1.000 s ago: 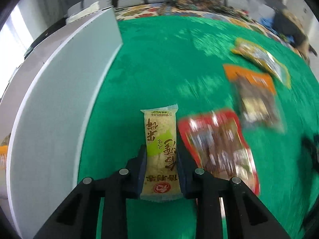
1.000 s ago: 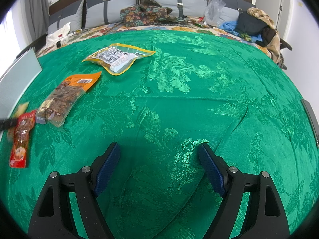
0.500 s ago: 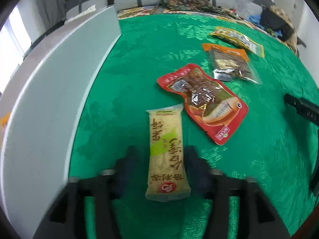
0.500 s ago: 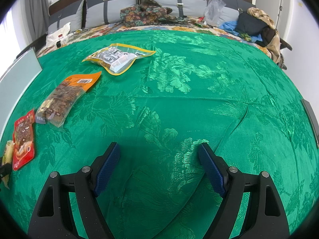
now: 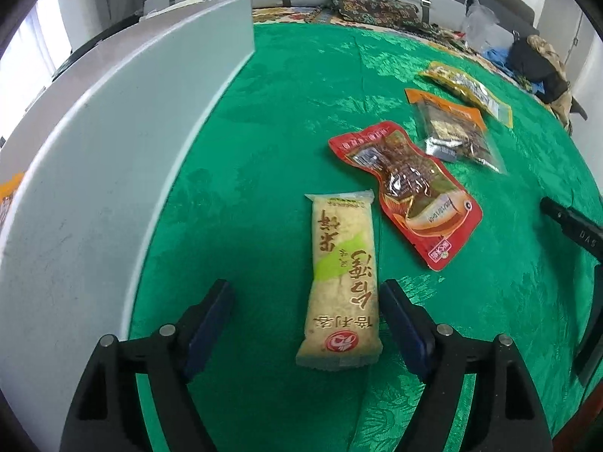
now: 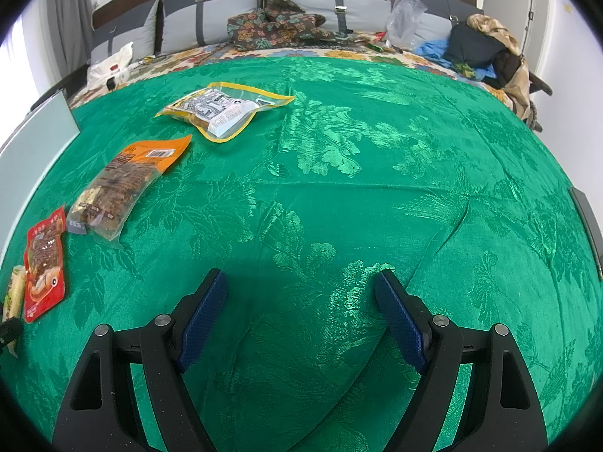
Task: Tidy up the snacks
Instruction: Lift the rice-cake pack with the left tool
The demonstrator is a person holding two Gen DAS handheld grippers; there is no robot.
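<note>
A pale yellow rice-cracker pack [image 5: 341, 282] lies flat on the green cloth [image 5: 286, 120], lengthwise between the fingers of my left gripper [image 5: 307, 293]. Its jaws are opening and the pads stand clear of the pack on both sides. To the right lie a red fish-snack pouch [image 5: 407, 192], an orange-topped pouch [image 5: 456, 128] and a yellow-edged pouch [image 5: 467, 88]. My right gripper [image 6: 301, 286] hangs open over bare cloth, nothing between its fingers. In its view the same packs sit far left: yellow pack [image 6: 13, 297], red pouch [image 6: 43, 263], orange pouch [image 6: 124, 184], yellow-edged pouch [image 6: 226, 111].
A tall pale grey box wall [image 5: 105, 158] runs along the left side of the cloth, close to the yellow pack. A bed headboard with pillows [image 6: 301, 7], clothes and bags lies beyond the cloth. The right gripper's black body [image 5: 573, 226] shows at the left view's right edge.
My left gripper, shut on the yellow pack a second ago, has let it go onto the cloth and spread its fingers wide. The right gripper has not moved.
</note>
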